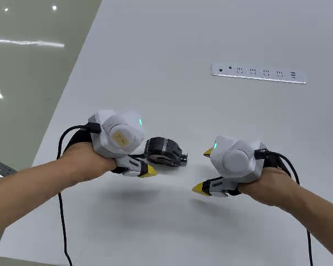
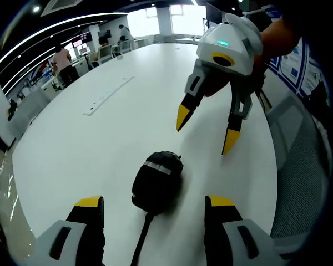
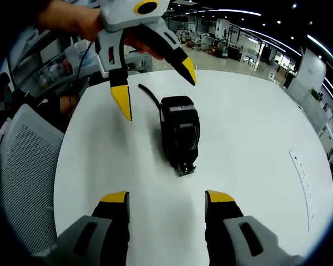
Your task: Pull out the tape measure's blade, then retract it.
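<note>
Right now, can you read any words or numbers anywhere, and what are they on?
No text here can be read.
Sticker on the left gripper: too blurred.
Grey patch on the tape measure: no text I can make out.
Posters in the left gripper view: too blurred.
Power strip: only tiny marks, too small.

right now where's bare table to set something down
Widest free patch: the table between the tape measure and the power strip. Also bare: the near edge, below both grippers in the head view. Crowded: the middle, where the left gripper straddles the tape measure with open fingers and the right gripper faces it closely.
</note>
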Tool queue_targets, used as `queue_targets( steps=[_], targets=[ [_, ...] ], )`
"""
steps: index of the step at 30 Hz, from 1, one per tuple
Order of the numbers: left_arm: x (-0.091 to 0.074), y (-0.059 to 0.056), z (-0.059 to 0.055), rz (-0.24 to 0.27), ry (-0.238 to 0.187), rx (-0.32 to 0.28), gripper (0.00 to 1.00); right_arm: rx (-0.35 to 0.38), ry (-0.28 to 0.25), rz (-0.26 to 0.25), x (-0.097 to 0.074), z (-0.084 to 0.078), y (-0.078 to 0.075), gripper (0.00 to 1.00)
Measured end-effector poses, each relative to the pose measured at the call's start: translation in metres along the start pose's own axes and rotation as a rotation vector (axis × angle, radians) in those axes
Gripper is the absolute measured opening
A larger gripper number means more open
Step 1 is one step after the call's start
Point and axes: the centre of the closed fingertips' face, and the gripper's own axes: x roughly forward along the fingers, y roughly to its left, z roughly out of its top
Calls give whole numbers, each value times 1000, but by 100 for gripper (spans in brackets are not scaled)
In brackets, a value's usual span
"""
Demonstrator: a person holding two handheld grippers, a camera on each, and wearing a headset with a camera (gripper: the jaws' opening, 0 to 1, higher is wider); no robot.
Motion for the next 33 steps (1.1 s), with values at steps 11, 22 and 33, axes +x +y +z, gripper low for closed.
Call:
queue_targets(
  steps=[11,22,33],
  targets=[
    [8,-3,8,-46,-4,47,65,-92,30,47,14,-2,-4,53],
    [16,-5,6,-97,14,90,62,-140,39,75,25,-1,-14,50],
    [28,-6,8,-138,19,127,59,-162,33,104,33,1,-14,44]
  ],
)
